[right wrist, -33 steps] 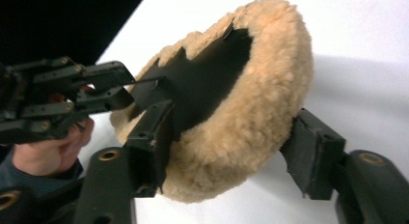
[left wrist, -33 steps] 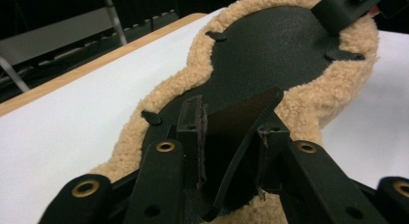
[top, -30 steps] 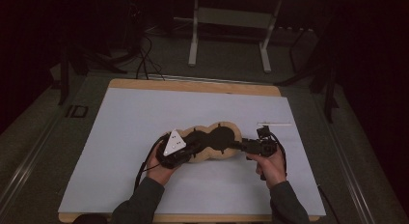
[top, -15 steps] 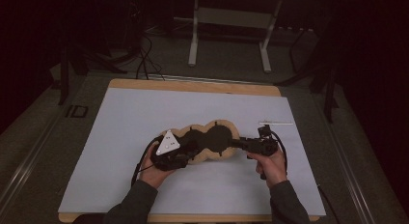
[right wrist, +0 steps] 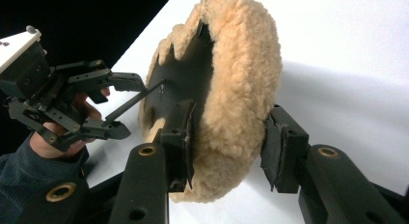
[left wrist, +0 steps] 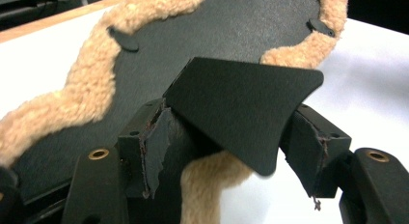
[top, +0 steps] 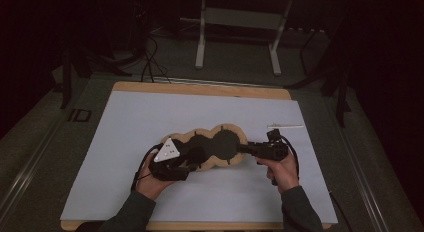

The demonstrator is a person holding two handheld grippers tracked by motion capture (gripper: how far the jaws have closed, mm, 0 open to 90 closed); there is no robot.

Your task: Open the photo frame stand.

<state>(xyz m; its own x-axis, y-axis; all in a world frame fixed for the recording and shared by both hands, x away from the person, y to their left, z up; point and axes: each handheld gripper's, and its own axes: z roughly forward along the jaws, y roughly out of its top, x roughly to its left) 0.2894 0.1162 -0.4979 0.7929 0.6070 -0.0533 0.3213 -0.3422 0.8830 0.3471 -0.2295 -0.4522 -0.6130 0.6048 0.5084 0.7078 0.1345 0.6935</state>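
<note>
A lobed black pad edged with tan fleece (top: 220, 142) lies on the white table sheet (top: 150, 117). My left gripper (top: 192, 159) is at its left end and has just been opening. In the left gripper view its jaws (left wrist: 226, 132) stand wide apart, with a loose black flap (left wrist: 241, 103) of the pad between them, unpressed. My right gripper (top: 242, 149) is at the pad's right end and has been closing. In the right gripper view the jaws (right wrist: 226, 132) pinch the fleece rim (right wrist: 241, 64), one on the black face and one on the fleece side, and this end is lifted off the sheet.
A thin white stick (top: 285, 126) lies on the sheet beyond my right hand. The sheet covers a wooden tabletop (top: 200, 88). On the dark floor behind are a metal stand (top: 237, 17) and cables (top: 150, 62).
My left gripper has slid a little to the left along the pad's end and its jaws have spread wider. The right hand has stayed put.
</note>
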